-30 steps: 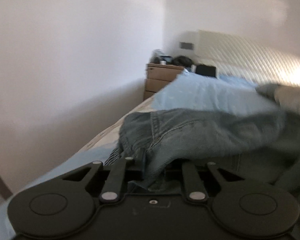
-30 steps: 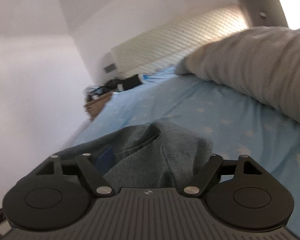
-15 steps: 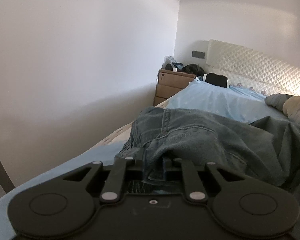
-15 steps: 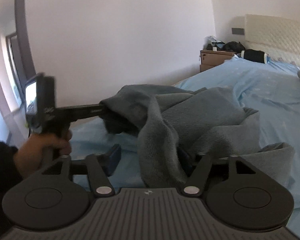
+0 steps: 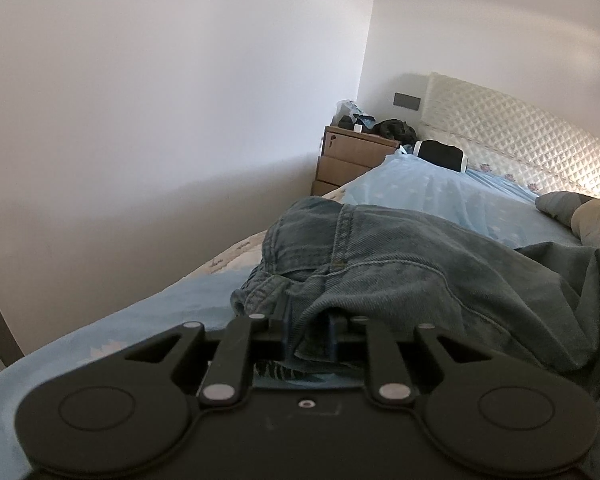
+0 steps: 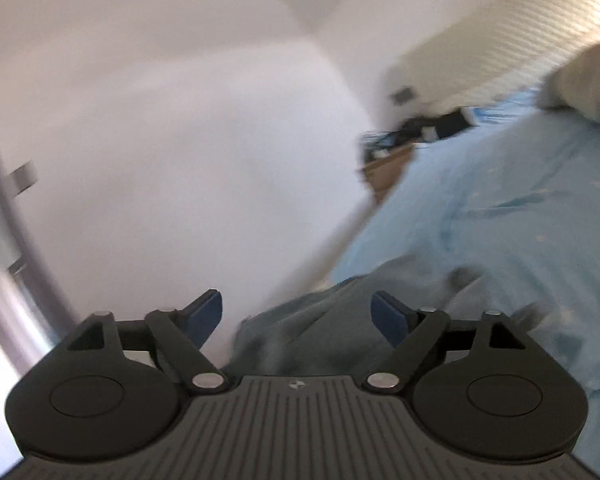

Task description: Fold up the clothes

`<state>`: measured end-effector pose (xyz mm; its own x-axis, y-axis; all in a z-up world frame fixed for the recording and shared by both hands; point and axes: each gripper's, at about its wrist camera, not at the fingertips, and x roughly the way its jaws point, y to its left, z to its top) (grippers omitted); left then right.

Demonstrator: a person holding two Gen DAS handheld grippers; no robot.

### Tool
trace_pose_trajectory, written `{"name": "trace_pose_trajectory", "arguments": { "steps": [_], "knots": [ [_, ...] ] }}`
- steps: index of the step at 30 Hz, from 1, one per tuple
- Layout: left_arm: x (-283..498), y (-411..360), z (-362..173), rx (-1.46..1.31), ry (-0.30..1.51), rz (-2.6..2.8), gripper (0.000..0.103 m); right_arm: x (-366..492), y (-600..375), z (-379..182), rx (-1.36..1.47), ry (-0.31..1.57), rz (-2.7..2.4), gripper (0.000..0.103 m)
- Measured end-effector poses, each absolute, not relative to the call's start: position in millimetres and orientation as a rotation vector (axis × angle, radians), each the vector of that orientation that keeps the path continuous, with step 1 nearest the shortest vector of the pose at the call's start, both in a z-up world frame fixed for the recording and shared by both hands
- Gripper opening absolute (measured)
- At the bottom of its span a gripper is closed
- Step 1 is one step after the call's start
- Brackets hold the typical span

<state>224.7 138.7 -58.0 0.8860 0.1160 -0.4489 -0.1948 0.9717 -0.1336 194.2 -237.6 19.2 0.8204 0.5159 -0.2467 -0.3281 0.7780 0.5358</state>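
Note:
A pair of blue-grey jeans (image 5: 400, 264) lies crumpled on the light blue bed sheet (image 5: 440, 196). My left gripper (image 5: 308, 336) is shut on a fold of the jeans near the waistband, with denim bunched between its blue pads. In the blurred right wrist view the jeans (image 6: 332, 328) lie low on the sheet (image 6: 520, 208). My right gripper (image 6: 298, 316) stands open just above them, its blue pads (image 6: 208, 312) spread wide with nothing clamped between them.
A white wall (image 5: 160, 100) runs along the left side of the bed. A wooden nightstand (image 5: 352, 160) with dark clutter stands by the quilted headboard (image 5: 520, 136). A grey-beige pillow (image 6: 588, 84) lies at the right, and a black-and-white item (image 5: 440, 152) rests near the headboard.
My right gripper has let go of the jeans and opened, swinging back toward the headboard. The jeans have dropped onto the sheet. My left gripper keeps its hold and has moved little.

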Motion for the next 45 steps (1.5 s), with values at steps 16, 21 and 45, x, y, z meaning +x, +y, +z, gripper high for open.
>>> {"name": "trace_pose_trajectory", "arguments": {
  "steps": [16, 21, 45],
  "knots": [
    [218, 152, -62, -0.22, 0.457, 0.132, 0.018, 458, -129, 4, 0.071, 0.951, 0.309, 0.092],
    [217, 158, -63, -0.243, 0.458, 0.118, 0.018, 476, -143, -30, 0.027, 1.08, 0.237, 0.092],
    [211, 163, -61, -0.293, 0.461, 0.091, 0.018, 395, -163, 8, 0.24, 0.865, 0.349, 0.013]
  ]
}}
